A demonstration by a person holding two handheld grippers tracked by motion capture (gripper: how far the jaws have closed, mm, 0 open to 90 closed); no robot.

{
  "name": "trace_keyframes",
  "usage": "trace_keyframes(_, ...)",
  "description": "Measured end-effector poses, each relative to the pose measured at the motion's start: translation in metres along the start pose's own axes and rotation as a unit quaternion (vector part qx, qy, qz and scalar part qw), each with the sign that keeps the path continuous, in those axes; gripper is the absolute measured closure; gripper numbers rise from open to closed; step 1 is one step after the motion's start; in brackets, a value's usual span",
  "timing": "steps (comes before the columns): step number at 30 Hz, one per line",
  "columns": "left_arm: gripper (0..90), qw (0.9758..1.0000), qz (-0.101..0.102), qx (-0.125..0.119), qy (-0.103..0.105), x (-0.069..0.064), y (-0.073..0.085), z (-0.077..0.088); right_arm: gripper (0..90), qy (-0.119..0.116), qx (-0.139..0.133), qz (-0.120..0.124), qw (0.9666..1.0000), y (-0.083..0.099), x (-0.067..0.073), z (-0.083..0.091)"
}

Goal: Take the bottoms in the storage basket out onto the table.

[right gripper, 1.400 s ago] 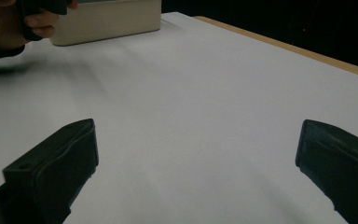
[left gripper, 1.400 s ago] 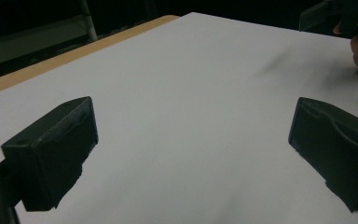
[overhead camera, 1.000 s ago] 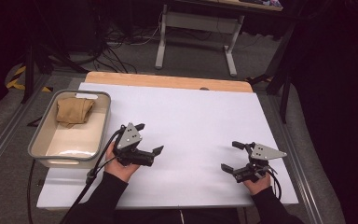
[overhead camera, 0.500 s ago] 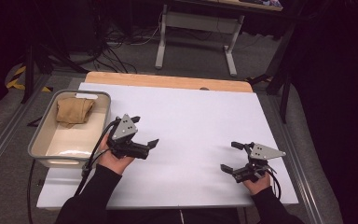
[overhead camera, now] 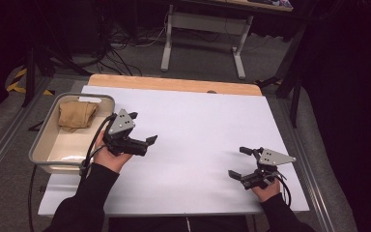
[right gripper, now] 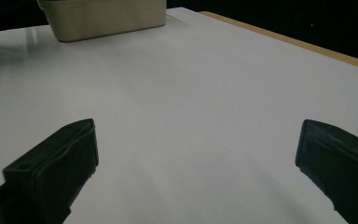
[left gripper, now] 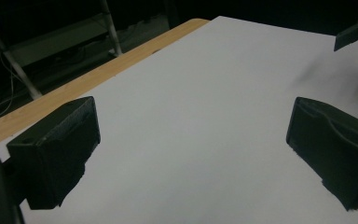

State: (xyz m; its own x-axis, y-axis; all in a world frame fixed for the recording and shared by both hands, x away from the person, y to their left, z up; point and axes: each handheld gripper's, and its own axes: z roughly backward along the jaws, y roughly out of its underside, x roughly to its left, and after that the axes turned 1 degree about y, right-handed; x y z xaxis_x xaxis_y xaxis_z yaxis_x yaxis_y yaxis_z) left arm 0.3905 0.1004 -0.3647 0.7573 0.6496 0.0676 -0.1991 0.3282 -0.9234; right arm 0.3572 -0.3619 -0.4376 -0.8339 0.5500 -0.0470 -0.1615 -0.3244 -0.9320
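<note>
The crumpled tan cloth lies in the far end of the shallow beige rectangular plastic tub, which sits at the left edge of the white-topped table. The near part of the tub's floor is bare.

Just beside the tub's right wall, the left hand-held gripper is held above the table surface, its 2 black jaws spread wide with nothing between them; in the left gripper view they frame bare white tabletop and the light wooden strip along the table's far edge. The person's left hand grips it from below, and a black cable trails from it past the tub.

The right hand-held gripper is well apart from it, near the table's front right corner, jaws likewise wide apart and holding nothing. In the right gripper view, the tub stands far off beyond its jaws.
</note>
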Motion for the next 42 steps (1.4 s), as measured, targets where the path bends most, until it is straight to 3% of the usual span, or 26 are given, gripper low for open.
trace_keyframes(21, 3.8, 0.9993, 0.009, 0.029, -0.021, 0.036, -0.008, 0.011, 0.0, 0.0, 0.003, 0.002, 1.0, 0.0, 0.0, 0.0)
trace_keyframes(42, 3.5, 0.9967, 0.044, 0.05, -0.045, 0.081, -0.01, 0.019, 0.0, 0.0, 0.006, 0.004, 1.0, 0.0, 0.001, -0.001)
